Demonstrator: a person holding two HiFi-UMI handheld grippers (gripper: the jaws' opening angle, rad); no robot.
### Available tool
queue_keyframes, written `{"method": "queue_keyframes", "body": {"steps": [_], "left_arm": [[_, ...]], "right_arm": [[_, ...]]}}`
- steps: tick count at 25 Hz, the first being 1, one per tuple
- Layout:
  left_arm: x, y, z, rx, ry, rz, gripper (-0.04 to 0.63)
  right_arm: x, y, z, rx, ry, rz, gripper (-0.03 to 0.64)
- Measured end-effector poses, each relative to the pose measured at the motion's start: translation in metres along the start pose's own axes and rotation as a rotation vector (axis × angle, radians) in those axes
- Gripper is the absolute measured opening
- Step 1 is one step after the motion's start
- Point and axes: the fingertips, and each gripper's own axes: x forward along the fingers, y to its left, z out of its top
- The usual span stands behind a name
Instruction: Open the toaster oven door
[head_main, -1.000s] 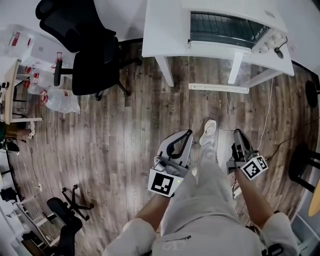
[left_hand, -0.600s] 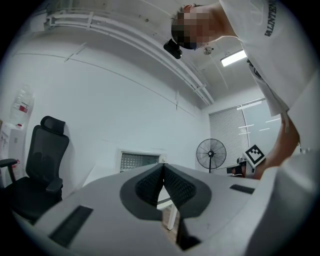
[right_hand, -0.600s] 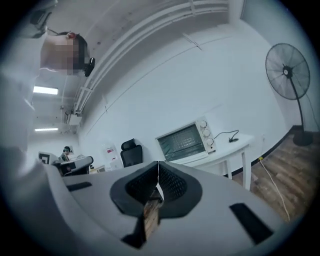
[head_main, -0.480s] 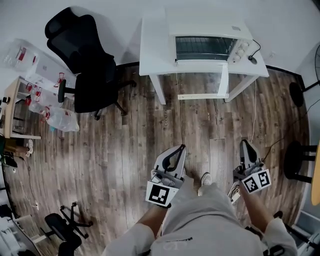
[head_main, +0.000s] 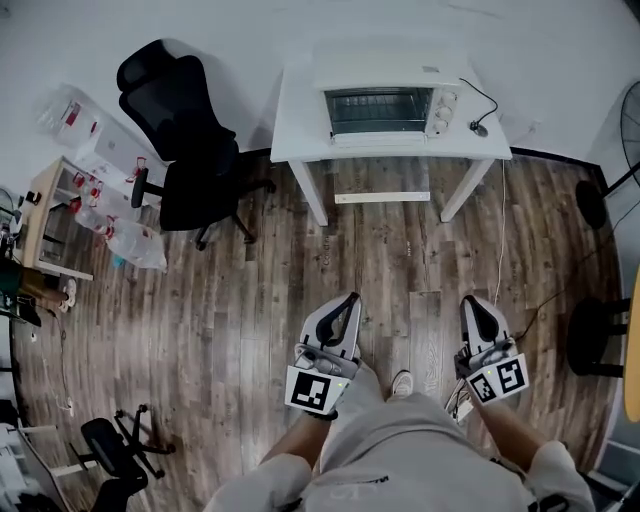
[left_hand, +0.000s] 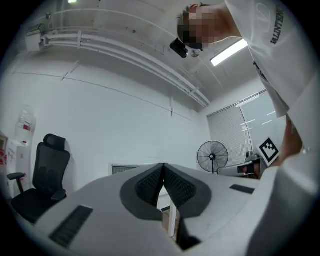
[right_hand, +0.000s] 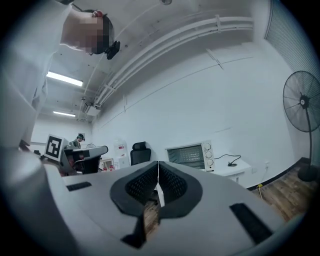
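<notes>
A silver toaster oven (head_main: 385, 108) stands on a white table (head_main: 300, 125) against the far wall, its glass door shut. It also shows in the right gripper view as the toaster oven (right_hand: 190, 155), and its top edge (left_hand: 122, 169) peeks over the left jaws. My left gripper (head_main: 350, 298) and right gripper (head_main: 470, 300) hang over the wooden floor, far short of the table. Both point toward the oven. In the left gripper view the left gripper (left_hand: 163, 165) has its tips touching with nothing between them. The right gripper (right_hand: 158, 163) is shut and empty too.
A black office chair (head_main: 185, 130) stands left of the table. A small wooden table (head_main: 50, 225) with bottles and bags sits at the far left. A cable (head_main: 500, 250) runs from the oven down to the floor. A standing fan (right_hand: 302, 105) is at the right wall.
The table and oven now look smaller and farther off in the head view. Both grippers have risen and stayed shut, and the right one has rolled.
</notes>
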Motion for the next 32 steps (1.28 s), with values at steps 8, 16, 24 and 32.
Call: {"method": "queue_keyframes", "body": {"steps": [8, 16, 24, 32], "left_arm": [[-0.041, -0.091, 0.027, 0.077, -0.02, 0.073, 0.008], [-0.068, -0.126, 0.04, 0.139, 0.011, 0.12, 0.008], [-0.089, -0.133, 0.048, 0.163, 0.007, 0.129, 0.008], [-0.136, -0.122, 0.053, 0.153, -0.032, 0.101, 0.008]], "right_arm": [[-0.089, -0.011, 0.017, 0.005, -0.038, 0.052, 0.018], [-0.125, -0.005, 0.016, 0.011, -0.079, 0.103, 0.018], [-0.13, 0.021, -0.001, 0.062, -0.047, 0.148, 0.018], [-0.141, 0.079, -0.008, 0.042, -0.043, 0.151, 0.018]]}}
